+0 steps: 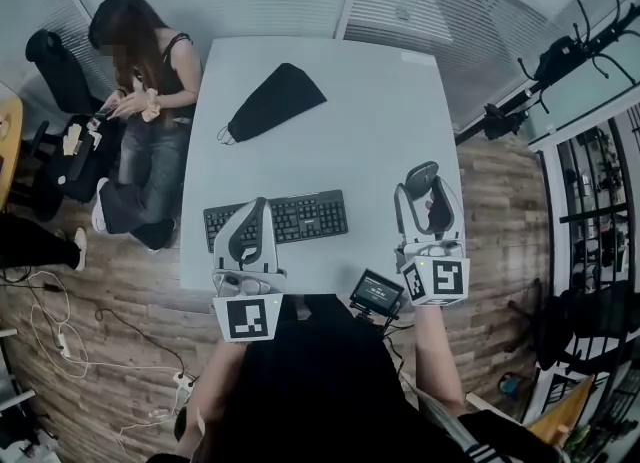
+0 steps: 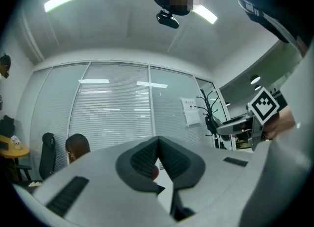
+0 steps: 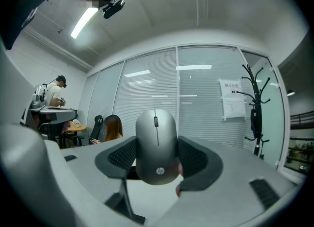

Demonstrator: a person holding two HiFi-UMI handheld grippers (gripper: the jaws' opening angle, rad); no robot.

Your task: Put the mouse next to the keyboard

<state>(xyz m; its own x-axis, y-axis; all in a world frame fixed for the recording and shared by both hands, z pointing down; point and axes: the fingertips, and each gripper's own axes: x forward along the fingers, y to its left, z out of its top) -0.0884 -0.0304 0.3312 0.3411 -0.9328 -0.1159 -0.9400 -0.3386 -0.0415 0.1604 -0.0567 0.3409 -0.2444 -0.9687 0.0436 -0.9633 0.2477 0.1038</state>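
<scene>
Right hand-held gripper [image 3: 157,166] clamped on a matte grey oval computer mouse [image 3: 156,140]. The mouse sits between the two black ribbed pads [image 3: 119,156], logo end nearest the camera, scroll wheel at the far end, top shell facing up. In the head view this hand-held gripper [image 1: 425,186] is over the right part of the pale grey rectangular table [image 1: 370,101]; can't tell whether the mouse touches the tabletop. Left hand-held gripper [image 2: 159,161] is closed with pad tips meeting and nothing between them. In the head view it [image 1: 250,234] sits over the left end of the black rectangular keyboard [image 1: 290,218]. The keyboard lies flat, left of the right hand-held gripper and apart from it, so the mouse is off to the keyboard's right with bare table between them. A small black device with a screen [image 1: 376,294] is at the table's near edge, behind and left of the right hand-held gripper. Farther ahead of the left hand-held gripper, a black wedge-shaped fabric piece [image 1: 272,101] lies flat, well apart from the keyboard. Beyond the table's left side, a seated person in a dark top and jeans [image 1: 140,121]. Ahead of the right hand-held gripper, a glass wall with white blinds [image 3: 147,103], a white paper notice [image 3: 231,101] and a black coat stand [image 3: 252,108] to its right.
</scene>
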